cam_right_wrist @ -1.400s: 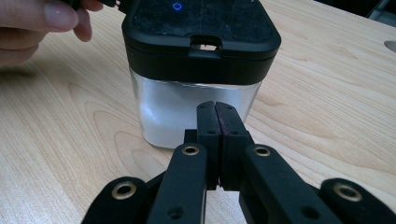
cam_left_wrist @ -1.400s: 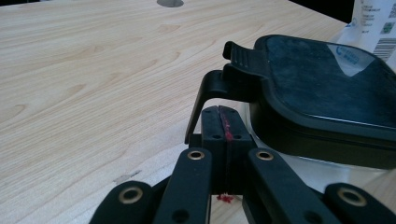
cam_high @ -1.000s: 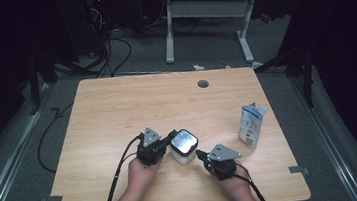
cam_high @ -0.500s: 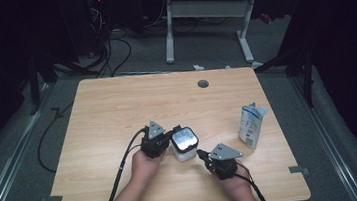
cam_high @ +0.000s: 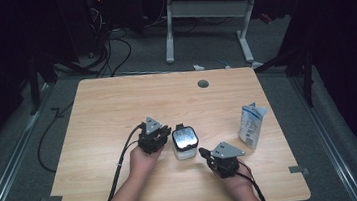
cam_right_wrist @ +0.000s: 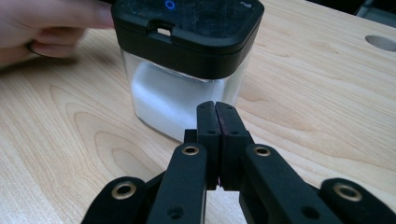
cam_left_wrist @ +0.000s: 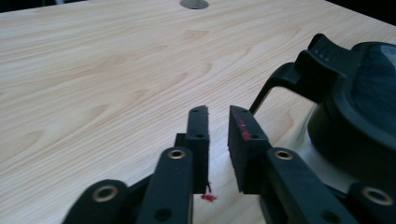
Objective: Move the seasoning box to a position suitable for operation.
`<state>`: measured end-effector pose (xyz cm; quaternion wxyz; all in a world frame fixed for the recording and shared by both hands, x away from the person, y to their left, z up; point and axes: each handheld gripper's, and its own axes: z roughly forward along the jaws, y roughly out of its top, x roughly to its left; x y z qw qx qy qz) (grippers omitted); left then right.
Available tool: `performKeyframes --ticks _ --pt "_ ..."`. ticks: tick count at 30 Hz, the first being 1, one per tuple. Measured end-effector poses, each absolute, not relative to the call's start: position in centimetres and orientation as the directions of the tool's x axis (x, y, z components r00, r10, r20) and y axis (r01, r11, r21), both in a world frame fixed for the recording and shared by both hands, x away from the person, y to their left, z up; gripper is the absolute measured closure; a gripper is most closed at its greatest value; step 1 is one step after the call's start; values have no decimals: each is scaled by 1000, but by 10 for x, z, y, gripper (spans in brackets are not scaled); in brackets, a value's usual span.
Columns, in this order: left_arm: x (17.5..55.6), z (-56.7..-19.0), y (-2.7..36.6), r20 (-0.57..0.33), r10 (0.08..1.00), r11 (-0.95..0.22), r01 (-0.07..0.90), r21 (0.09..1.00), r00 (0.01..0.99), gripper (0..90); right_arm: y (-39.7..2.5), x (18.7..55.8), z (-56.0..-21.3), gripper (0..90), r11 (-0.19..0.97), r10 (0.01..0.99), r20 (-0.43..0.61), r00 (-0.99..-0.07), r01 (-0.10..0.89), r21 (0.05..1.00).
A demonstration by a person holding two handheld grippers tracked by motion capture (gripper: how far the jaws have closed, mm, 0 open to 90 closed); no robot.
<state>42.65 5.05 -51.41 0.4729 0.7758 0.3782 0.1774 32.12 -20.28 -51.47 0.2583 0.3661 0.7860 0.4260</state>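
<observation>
High view first, from the left side of the wooden table (cam_high: 95, 139): the left gripper (cam_high: 151, 136) sits in the person's left hand (cam_high: 142, 160), just beside the left flank of a small clear container (cam_high: 184, 142) with a black lid. Its cable (cam_high: 122, 161) trails back along the forearm toward the near edge. The container stands upright on the table, between the two grippers and a little nearer the person than the middle of the table. Right of it and closer to the near edge, the right gripper (cam_high: 221, 159) points toward the container's near right corner. Further right, well apart, a white and blue pouch (cam_high: 252, 125) stands near the right edge. A round grommet hole (cam_high: 203, 84) lies toward the far edge.

Left gripper view: the jaws stand slightly parted with a narrow gap, holding nothing, and the container's black lid latch (cam_left_wrist: 308, 70) rises just to their right.

Right gripper view: the jaws are pressed flat together, empty, their tips just short of the container (cam_right_wrist: 184, 56), whose clear body shows white contents. Fingers (cam_right_wrist: 46, 28) of the other hand lie beside the lid at upper left.
</observation>
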Motion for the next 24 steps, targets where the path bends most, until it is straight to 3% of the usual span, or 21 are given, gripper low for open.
performKeyframes --ticks 8,12,17,24 --pt "378 -502 106 -21 773 -307 403 862 634 567 -204 326 -513 893 369 806 -102 -583 360 857" --pt "355 -505 135 -28 782 -299 415 859 622 511 -207 331 -513 892 351 821 -92 -563 371 859" --pt "353 -516 155 -57 807 -271 455 848 587 512 -207 342 -513 892 351 839 -101 -534 390 852" --pt "355 -515 156 -52 811 -262 441 858 583 510 -196 343 -518 894 368 816 -88 -571 396 841"
